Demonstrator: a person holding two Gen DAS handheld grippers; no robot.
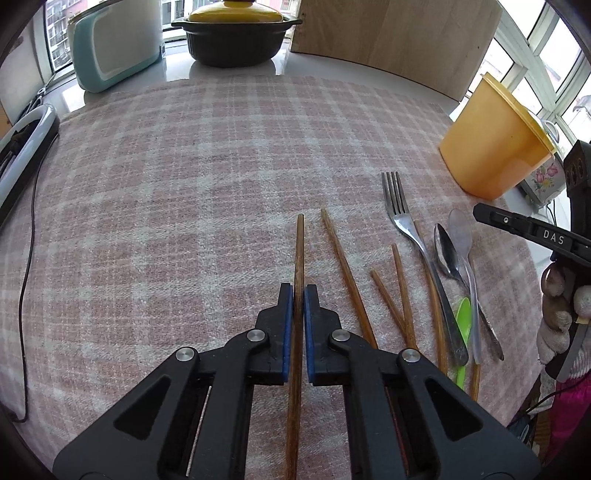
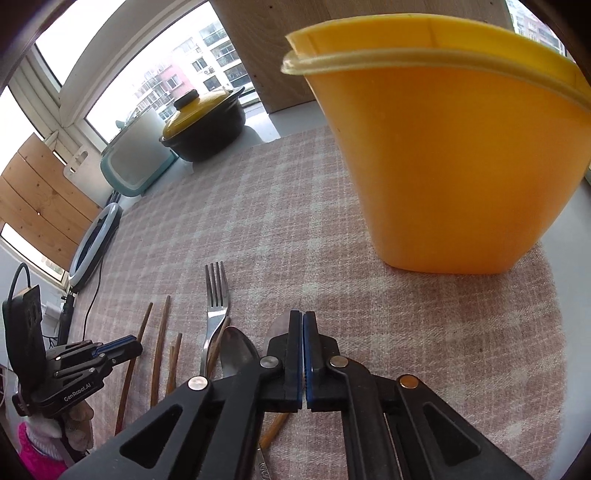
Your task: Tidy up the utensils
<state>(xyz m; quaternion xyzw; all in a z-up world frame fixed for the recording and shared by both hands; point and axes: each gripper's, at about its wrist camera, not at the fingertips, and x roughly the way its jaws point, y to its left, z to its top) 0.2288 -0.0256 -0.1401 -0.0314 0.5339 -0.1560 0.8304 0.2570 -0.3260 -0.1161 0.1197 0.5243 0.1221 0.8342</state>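
A slim wooden chopstick (image 1: 300,251) sits clamped in the left gripper (image 1: 298,295); the right gripper (image 2: 303,325) is closed, seemingly empty.

In the left wrist view, the pink checked cloth (image 1: 184,177) lies bare across the left and centre. Along the top edge stand a teal-and-white appliance (image 1: 110,55), a black pot with a yellow lid (image 1: 236,37) and a wooden board (image 1: 399,33). A tall orange plastic tub (image 1: 495,144) blocks the upper right, with loose wooden chopsticks (image 1: 399,299) and metal cutlery (image 1: 402,218) crowding the lower right.

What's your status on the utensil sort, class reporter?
Left gripper shut on chopstick. Right gripper shut, nothing visibly held. Yellow bin ahead, path clear.
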